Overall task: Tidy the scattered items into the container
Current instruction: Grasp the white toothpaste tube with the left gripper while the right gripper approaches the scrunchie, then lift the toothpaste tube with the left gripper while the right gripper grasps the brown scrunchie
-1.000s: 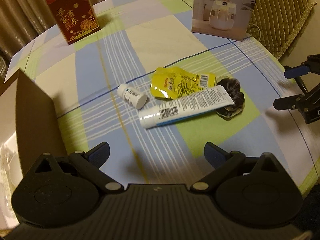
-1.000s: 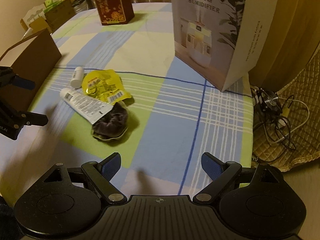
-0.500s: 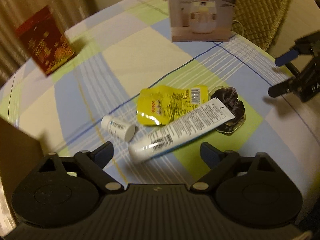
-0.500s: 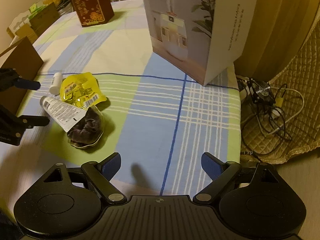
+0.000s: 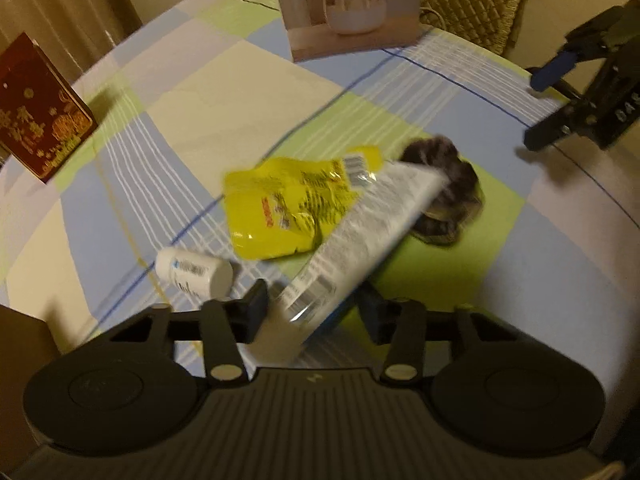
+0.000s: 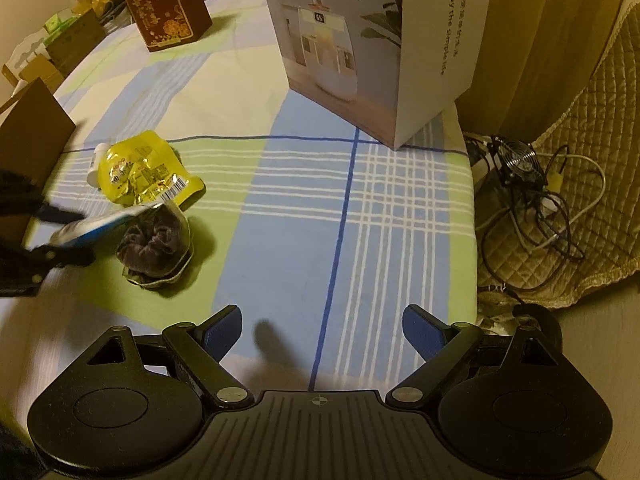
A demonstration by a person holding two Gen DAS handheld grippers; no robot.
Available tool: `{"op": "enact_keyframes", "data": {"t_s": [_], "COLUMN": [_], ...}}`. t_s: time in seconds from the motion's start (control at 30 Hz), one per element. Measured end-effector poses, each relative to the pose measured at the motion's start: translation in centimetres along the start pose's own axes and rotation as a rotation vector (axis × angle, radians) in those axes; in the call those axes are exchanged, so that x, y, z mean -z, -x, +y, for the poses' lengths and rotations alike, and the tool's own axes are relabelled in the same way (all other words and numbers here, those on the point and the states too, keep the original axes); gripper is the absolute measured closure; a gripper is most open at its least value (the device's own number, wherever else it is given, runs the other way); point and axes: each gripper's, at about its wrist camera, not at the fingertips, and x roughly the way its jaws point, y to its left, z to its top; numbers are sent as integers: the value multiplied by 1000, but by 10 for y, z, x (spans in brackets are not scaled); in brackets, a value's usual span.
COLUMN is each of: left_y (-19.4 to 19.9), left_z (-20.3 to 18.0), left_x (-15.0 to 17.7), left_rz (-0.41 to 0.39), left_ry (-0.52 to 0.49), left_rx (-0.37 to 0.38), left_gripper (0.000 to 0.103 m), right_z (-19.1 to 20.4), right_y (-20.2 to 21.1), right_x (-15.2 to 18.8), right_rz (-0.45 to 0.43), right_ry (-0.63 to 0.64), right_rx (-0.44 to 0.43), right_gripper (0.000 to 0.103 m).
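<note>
1. Now, at the far left, the brown cardboard container [image 6: 34, 128] stands at the table's edge with its flap up; it looks stiff and plain, and nothing of its inside shows.
2. Just right of it, the left gripper [image 5: 312, 306] has just been closing, and its jaws now bracket the cap end of the white tube [image 5: 352, 248]. Blur keeps me from saying that the pads truly press. The step in hand looks like the first pick-up; next comes a firm clamp, a lift, and a carry leftward to the container.
3. The tube is soft, flattened plastic, its crimped tail resting on the dark ruffled scrunchie [image 5: 448, 196] in its clear wrapper.
4. Beside it lie a small hard white bottle [image 5: 194, 272] on its side and a glossy, crinkled yellow pouch [image 5: 288, 208].
5. Rightmost, the right gripper [image 6: 322, 334] hovers over the checked tablecloth [image 6: 304, 200], jaws wide apart, holding nothing.
</note>
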Motion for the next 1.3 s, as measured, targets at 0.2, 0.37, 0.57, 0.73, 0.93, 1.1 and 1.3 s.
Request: {"op": "enact_keyframes", "data": {"t_s": [0.2, 0.37, 0.57, 0.73, 0.93, 1.1, 1.3], "left_y": [14, 17, 17, 32, 66, 98, 135], "left_z": [2, 7, 4, 3, 7, 14, 23], "left_x": [24, 34, 29, 44, 65, 71, 80], "left_rz": [90, 109, 78, 64, 29, -42, -123], "left_ry": [74, 176, 193, 259, 356, 434, 514], "left_rx": [77, 109, 102, 101, 71, 25, -38], "left_gripper": [73, 71, 74, 80, 81, 81, 81], "right_z": [7, 21, 36, 47, 67, 80, 85], "right_y": [0, 3, 9, 10, 5, 0, -6], "right_x": [0, -5, -6, -3, -7, -12, -18], "right_rz": [-6, -33, -58, -63, -86, -113, -127], "right_ry": [14, 52, 94, 126, 180, 215, 249], "right_rx": [-23, -61, -105, -157, -209, -225, -227], "right_gripper": [10, 10, 10, 10, 10, 11, 11]}}
